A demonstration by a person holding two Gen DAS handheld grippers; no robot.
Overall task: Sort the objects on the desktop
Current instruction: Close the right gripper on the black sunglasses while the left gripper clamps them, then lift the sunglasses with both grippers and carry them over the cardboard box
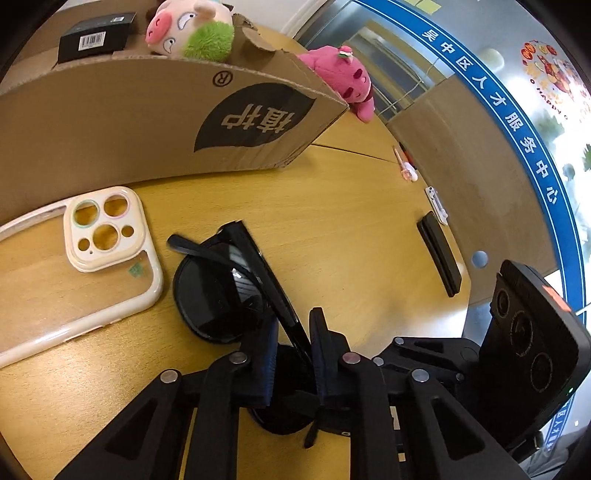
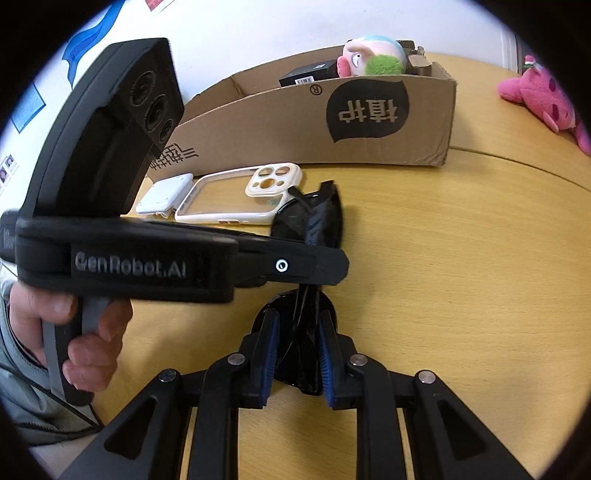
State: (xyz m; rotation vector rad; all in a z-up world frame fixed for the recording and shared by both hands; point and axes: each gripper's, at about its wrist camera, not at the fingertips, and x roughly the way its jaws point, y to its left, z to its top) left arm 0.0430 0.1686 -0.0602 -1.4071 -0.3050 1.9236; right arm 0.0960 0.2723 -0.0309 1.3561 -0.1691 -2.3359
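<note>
Black sunglasses (image 1: 218, 291) lie on the wooden table (image 1: 332, 229), held from two sides. My left gripper (image 1: 293, 336) is shut on the frame near the bridge; it shows side-on in the right wrist view (image 2: 325, 214). My right gripper (image 2: 297, 332) is shut on the other lens end of the sunglasses (image 2: 299, 325); its body shows in the left wrist view (image 1: 532, 332). A cream phone case (image 1: 85, 266) lies left of the glasses, also in the right wrist view (image 2: 240, 195). A cardboard box (image 1: 147, 122) stands behind.
The box (image 2: 314, 122) holds a pig plush (image 1: 188, 29) and a black carton (image 1: 96, 37). A pink plush (image 1: 343, 81) lies right of the box. A white power bank (image 2: 164, 195), a black bar (image 1: 439, 254) and small pens (image 1: 406, 166) lie on the table.
</note>
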